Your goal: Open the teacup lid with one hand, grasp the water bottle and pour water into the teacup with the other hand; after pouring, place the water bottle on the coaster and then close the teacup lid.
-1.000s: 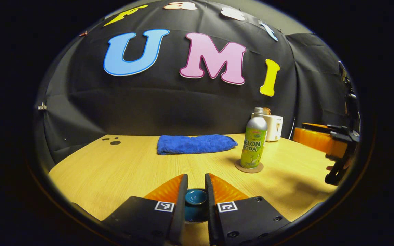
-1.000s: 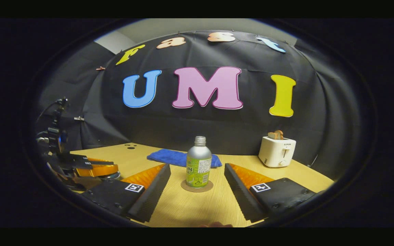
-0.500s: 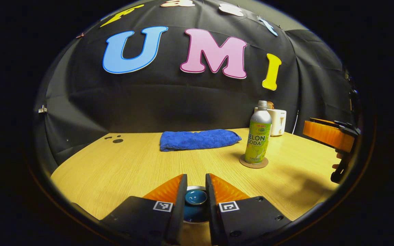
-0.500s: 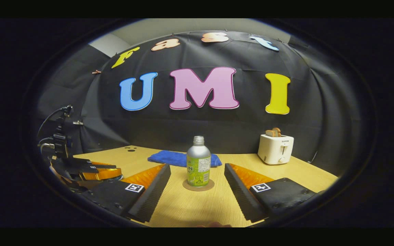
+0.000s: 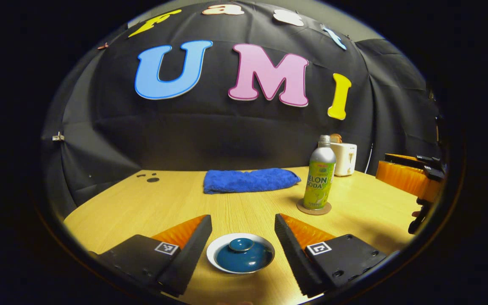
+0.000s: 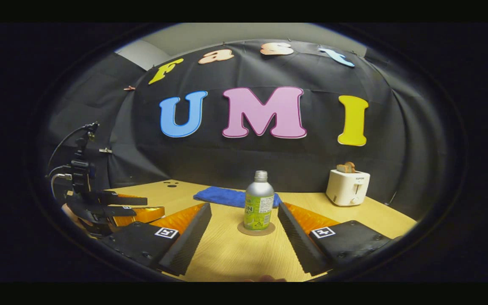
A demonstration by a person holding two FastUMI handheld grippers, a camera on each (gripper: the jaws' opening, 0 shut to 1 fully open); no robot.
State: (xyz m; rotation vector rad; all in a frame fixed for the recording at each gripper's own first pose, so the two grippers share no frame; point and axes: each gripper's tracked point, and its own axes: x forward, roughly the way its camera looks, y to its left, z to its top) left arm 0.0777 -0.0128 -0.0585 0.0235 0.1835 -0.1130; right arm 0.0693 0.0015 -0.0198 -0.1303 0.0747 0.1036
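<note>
A: Left gripper view: left hand-held gripper (image 5: pixel 243 222) fingers spread apart, straddling the dark-blue ceramic lid (image 5: pixel 242 255) seated on the white-rimmed teacup (image 5: pixel 216 250) on the light wooden desk (image 5: pixel 151 207). Contents hidden.

B: Right gripper view: right hand-held gripper (image 6: pixel 244 216) also apart, the green-labelled silver aluminium bottle (image 6: pixel 259 206) upright on the round cork coaster (image 6: pixel 256 229), uncapped. Risk: a bump tips it, spilling anything inside.

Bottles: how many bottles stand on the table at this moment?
1. The bottle stands upright on the round coaster, in front of the blue towel and left of the white toaster. Other bottles may be outside both views.
</note>
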